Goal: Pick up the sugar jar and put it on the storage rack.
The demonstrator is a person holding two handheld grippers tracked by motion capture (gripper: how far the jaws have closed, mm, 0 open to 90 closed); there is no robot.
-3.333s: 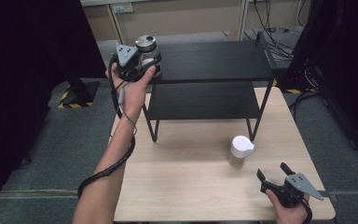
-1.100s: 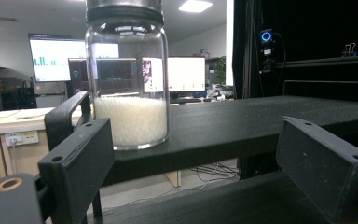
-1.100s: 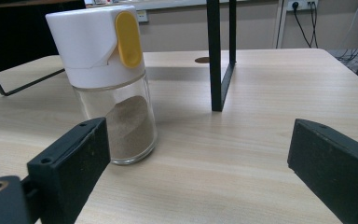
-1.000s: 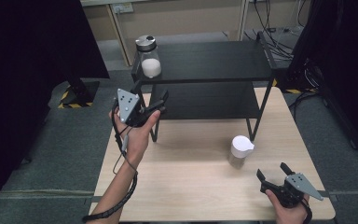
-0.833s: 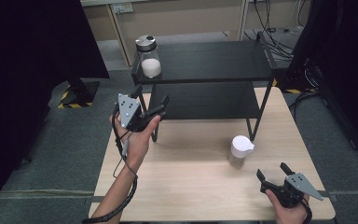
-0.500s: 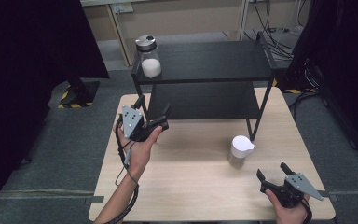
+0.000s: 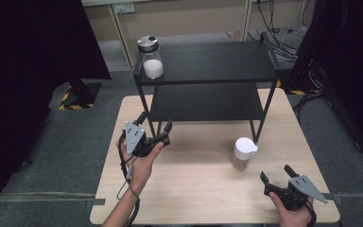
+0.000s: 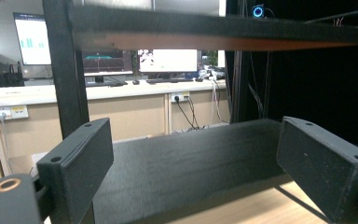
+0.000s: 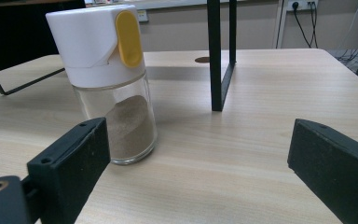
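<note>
A glass jar [image 7: 151, 57] with a metal lid and white powder stands at the left end of the black shelf's top board [image 7: 217, 61]. My left gripper [image 7: 155, 126] hovers open and empty over the table's left side, just in front of the shelf's lower board [image 8: 186, 163]. A second jar [image 7: 242, 152] with a white cap holds brown powder and stands on the table by the shelf's right front leg [image 9: 220, 56]; in the right gripper view this jar [image 9: 114, 79] shows a yellow tab. My right gripper [image 7: 276, 173] rests open near the table's front right corner, pointing at that jar.
The wooden table [image 7: 203, 189] has bare room between the two hands. The two-tier black metal shelf takes up its far half. Dark curtains hang at both sides, and cables [image 7: 283, 19] lie on the floor behind.
My left gripper has come down and toward the table's front left, away from the shelf top where the metal-lidded jar now stands alone. The right gripper has stayed put.
</note>
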